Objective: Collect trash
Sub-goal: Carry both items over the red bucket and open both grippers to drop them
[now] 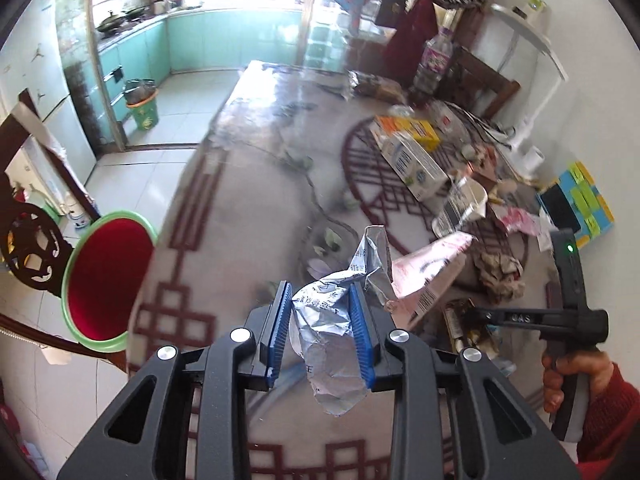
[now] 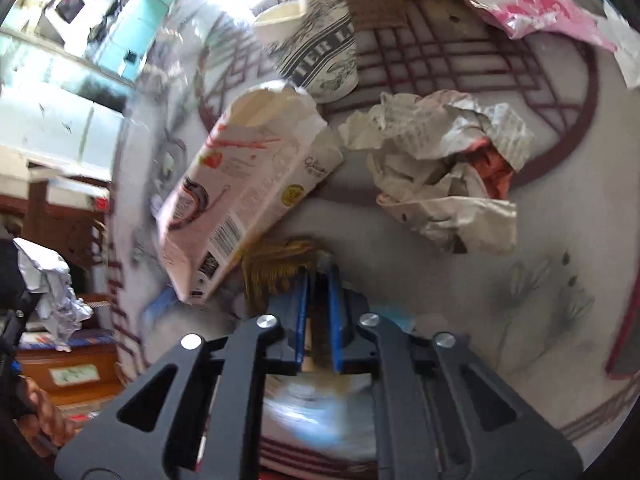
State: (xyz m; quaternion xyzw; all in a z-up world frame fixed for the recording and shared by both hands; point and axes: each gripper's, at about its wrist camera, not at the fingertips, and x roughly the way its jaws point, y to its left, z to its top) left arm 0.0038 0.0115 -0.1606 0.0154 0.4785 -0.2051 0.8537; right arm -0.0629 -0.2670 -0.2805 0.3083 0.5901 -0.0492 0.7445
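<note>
- The left gripper has its blue pads narrowed onto a crumpled silver foil wrapper, lifted clear of the tabletop near its front edge.
- The right gripper is pinched nearly shut on a thin brown-and-gold wrapper lying just beside the pink carton.
- Step in hand, I'd judge: picking up litter, one piece per hand.
- Next, likely: lift the right piece free and carry both to the red bin off the table's left edge.
- The foil looks light, creased and springy.
</note>
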